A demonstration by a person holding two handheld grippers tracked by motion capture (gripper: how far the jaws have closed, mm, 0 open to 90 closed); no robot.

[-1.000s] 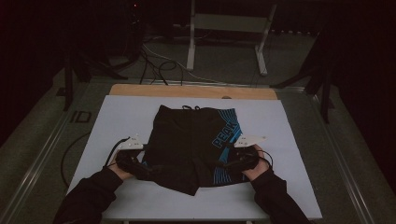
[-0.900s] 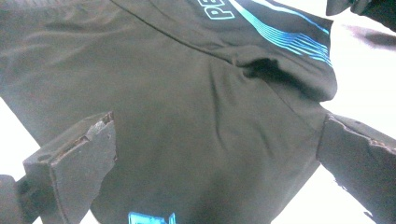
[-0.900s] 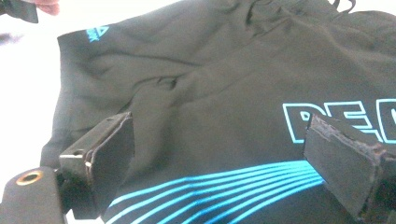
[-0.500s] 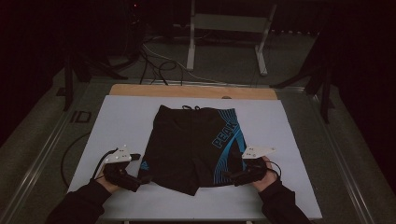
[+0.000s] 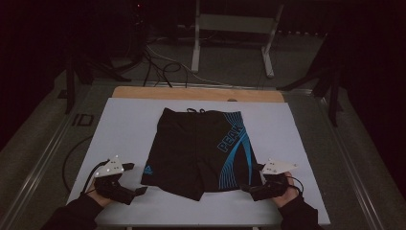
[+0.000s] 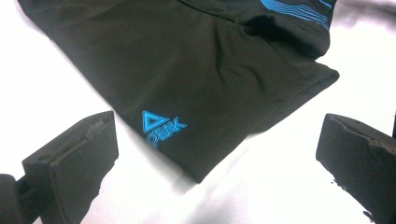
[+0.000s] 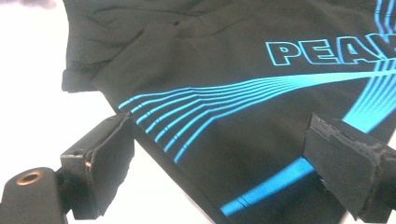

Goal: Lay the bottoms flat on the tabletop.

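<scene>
One pair of black shorts (image 5: 198,151) lies flat at the middle of the white table (image 5: 119,124); two grippers: left gripper (image 5: 139,190) just off the shorts' near left hem, fingers (image 6: 70,168) wide, empty; right gripper (image 5: 245,189) at the near right hem, fingers (image 7: 100,165) wide, empty.

The black stretch-fabric swim shorts with blue curved stripes (image 5: 201,151) carry "PEAK" in blue outlined capitals (image 5: 229,137) on one leg. On the other leg, near its hem, sits a small blue triangle logo with "PEAK" beneath it (image 6: 161,126). Beside the bench's left edge, dark letters read "ID" (image 5: 83,120).
</scene>
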